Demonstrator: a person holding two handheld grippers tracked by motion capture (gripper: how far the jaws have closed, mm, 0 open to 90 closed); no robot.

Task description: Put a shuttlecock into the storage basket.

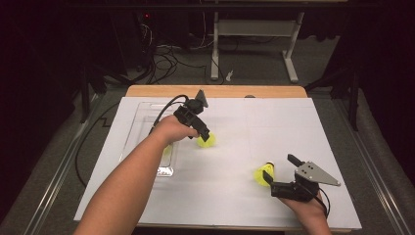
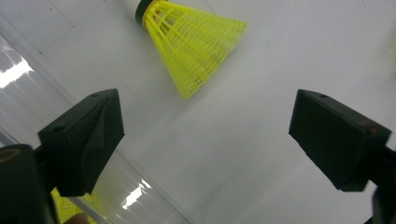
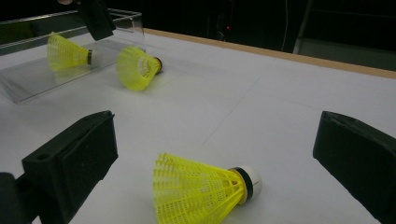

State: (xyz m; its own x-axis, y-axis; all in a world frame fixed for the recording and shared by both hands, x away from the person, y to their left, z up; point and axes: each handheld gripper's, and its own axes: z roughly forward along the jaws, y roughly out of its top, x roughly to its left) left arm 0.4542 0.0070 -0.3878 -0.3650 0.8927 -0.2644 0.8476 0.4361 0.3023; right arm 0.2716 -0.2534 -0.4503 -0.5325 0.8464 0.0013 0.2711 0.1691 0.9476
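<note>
Three yellow shuttlecocks are in view. One shuttlecock (image 1: 207, 141) (image 2: 191, 42) lies on the white table just right of the clear tray. My left gripper (image 1: 203, 134) (image 2: 208, 135) hovers over it, open; the shuttlecock lies beyond the jaw tips, untouched. A second shuttlecock (image 1: 263, 175) (image 3: 201, 189) lies on its side at the front right, between the open jaws of my right gripper (image 1: 279, 166) (image 3: 219, 156), and neither pad touches it. The third shuttlecock (image 3: 65, 53) (image 2: 70, 207) rests inside the tray, mostly hidden by my left forearm in the high view.
The clear plastic tray (image 1: 142, 122) (image 3: 28, 84) sits at the left of the white sheet (image 1: 274, 122). The wooden table edge (image 1: 215, 91) runs along the back. Cables and a desk frame (image 1: 254, 44) stand on the floor beyond.
</note>
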